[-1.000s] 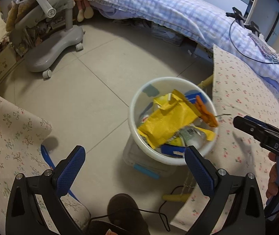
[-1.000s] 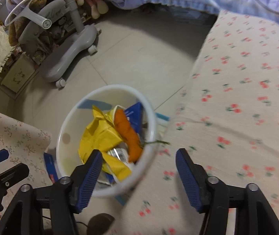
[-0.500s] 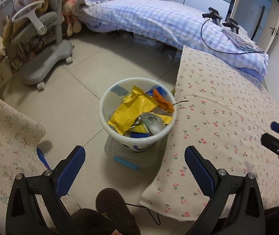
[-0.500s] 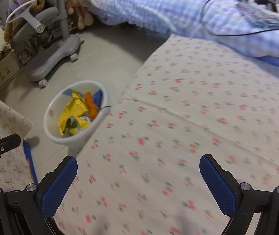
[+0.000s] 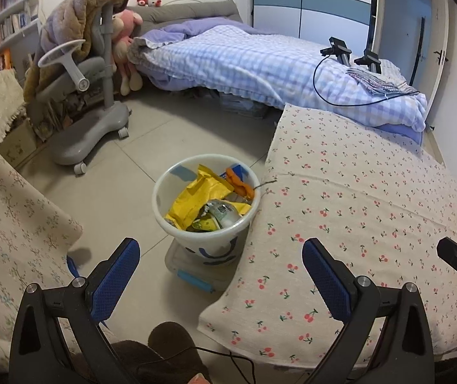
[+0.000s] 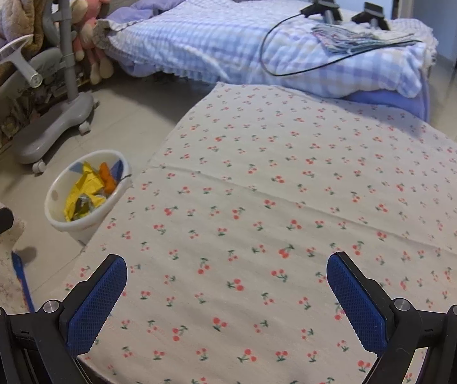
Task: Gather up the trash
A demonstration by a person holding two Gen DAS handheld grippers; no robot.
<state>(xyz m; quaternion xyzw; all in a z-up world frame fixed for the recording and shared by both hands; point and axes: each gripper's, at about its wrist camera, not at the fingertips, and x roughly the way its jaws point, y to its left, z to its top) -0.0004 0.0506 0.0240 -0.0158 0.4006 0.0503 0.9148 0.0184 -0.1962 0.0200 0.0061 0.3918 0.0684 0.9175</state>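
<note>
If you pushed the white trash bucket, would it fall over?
Possibly. The white trash bucket narrows toward its base and seems perched on a small clear box, so it looks tippy. Its contents look like light wrappers, adding little weight.

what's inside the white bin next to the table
The white bin holds a crumpled yellow wrapper, an orange peel, something blue and a silvery packet. Anything below that top layer is covered.

Both wrist cameras looked steeply down from above; the left faced the bin (image 5: 206,204), the right the cherry-print cloth (image 6: 292,192). Both showed the bed (image 5: 260,60).
</note>
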